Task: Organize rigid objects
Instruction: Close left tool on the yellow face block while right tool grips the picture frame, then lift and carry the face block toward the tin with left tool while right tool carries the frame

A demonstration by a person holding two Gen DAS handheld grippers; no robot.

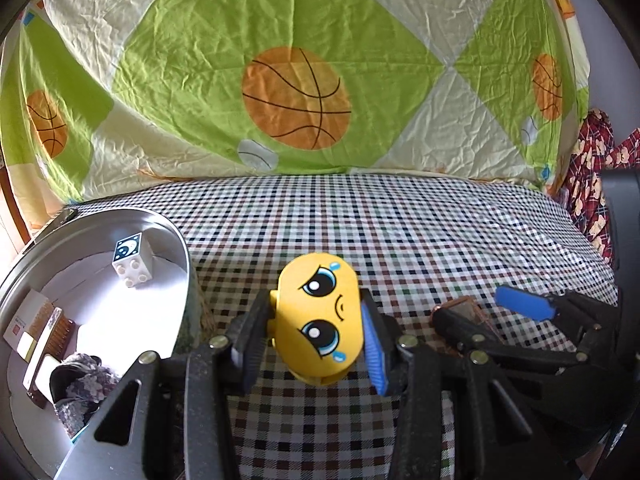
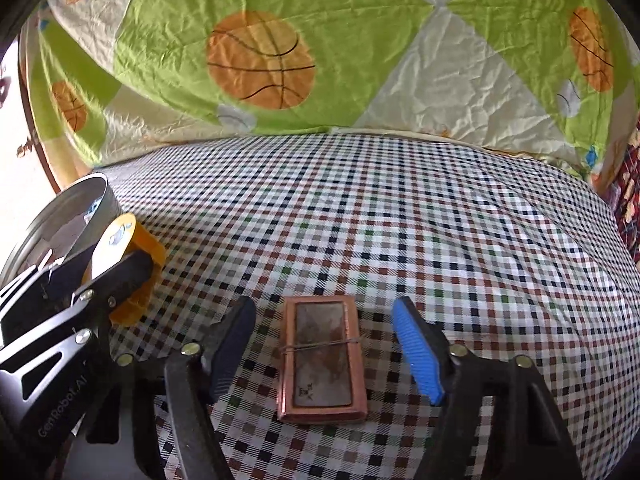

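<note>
My left gripper [image 1: 316,332] is shut on a yellow toy block with a crying cartoon face [image 1: 320,320], held just above the checked cloth; the same yellow block [image 2: 136,276] shows at the left of the right wrist view. A flat copper-framed case with a rubber band round it [image 2: 322,356] lies on the cloth between the fingers of my right gripper [image 2: 324,344]. Neither pad touches the case, with a gap on each side. In the left wrist view the case [image 1: 460,308] peeks out behind the right gripper [image 1: 480,312].
A round metal tin [image 1: 188,256] stands at the left, holding a white building block with a dark printed face [image 1: 132,260] and other small items. The tin [image 2: 100,196] sits behind the left gripper. A basketball-print quilt [image 1: 296,96] rises behind the checked cloth [image 2: 400,220].
</note>
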